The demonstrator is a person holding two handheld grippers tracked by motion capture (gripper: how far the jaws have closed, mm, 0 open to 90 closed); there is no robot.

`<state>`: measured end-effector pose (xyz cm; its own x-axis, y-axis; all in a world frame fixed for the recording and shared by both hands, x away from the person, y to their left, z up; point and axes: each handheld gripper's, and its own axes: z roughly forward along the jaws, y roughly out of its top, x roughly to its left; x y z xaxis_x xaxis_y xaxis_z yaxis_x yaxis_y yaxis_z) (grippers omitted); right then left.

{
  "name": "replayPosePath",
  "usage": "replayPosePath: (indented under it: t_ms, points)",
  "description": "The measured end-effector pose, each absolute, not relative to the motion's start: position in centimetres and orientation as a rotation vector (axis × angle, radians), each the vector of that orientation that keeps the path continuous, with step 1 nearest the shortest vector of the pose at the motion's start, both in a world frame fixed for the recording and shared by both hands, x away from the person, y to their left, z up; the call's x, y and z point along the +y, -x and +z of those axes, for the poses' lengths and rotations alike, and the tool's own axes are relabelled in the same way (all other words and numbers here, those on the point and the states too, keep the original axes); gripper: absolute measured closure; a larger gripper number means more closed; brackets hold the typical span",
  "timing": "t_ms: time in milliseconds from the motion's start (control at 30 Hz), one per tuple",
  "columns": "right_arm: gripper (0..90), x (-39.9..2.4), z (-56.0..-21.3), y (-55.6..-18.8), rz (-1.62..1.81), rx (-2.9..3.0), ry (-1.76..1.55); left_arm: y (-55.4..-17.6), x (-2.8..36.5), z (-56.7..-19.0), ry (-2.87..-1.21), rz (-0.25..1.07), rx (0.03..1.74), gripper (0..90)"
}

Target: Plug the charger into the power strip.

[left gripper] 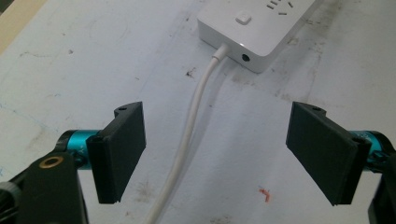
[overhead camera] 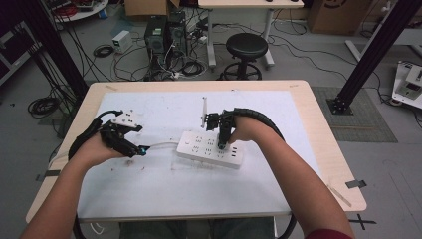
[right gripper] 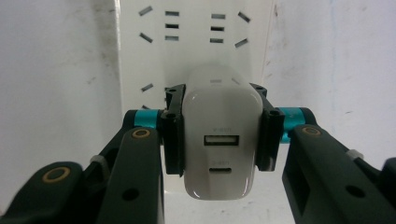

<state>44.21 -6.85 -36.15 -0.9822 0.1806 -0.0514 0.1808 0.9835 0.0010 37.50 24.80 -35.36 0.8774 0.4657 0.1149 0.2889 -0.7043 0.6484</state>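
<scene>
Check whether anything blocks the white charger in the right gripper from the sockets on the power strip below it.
Nothing visible does. The right gripper clamps the white USB wall charger directly over the white rectangular power strip; the open socket slots beyond it are bare. Whether its prongs are already seated is hidden.

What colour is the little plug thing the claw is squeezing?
White. The charger, pinched in the right claw, shows best in the right gripper view.
</scene>
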Motion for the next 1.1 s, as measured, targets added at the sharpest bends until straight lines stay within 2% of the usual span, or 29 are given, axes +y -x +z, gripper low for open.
replayPosePath:
  t_ms: [733, 1100]
  points:
    - [63.9, -7.1, -36.3, -45.4, 0.012, 3.141, -0.301, -37.6, 24.4, -35.7, -2.417, 0.353, 0.542, 20.0]
    - [63.9, -6.4, -36.6, -44.7, -0.043, 3.103, -0.297, -37.7, 23.8, -35.7, -2.422, 0.347, 0.535, 20.0]
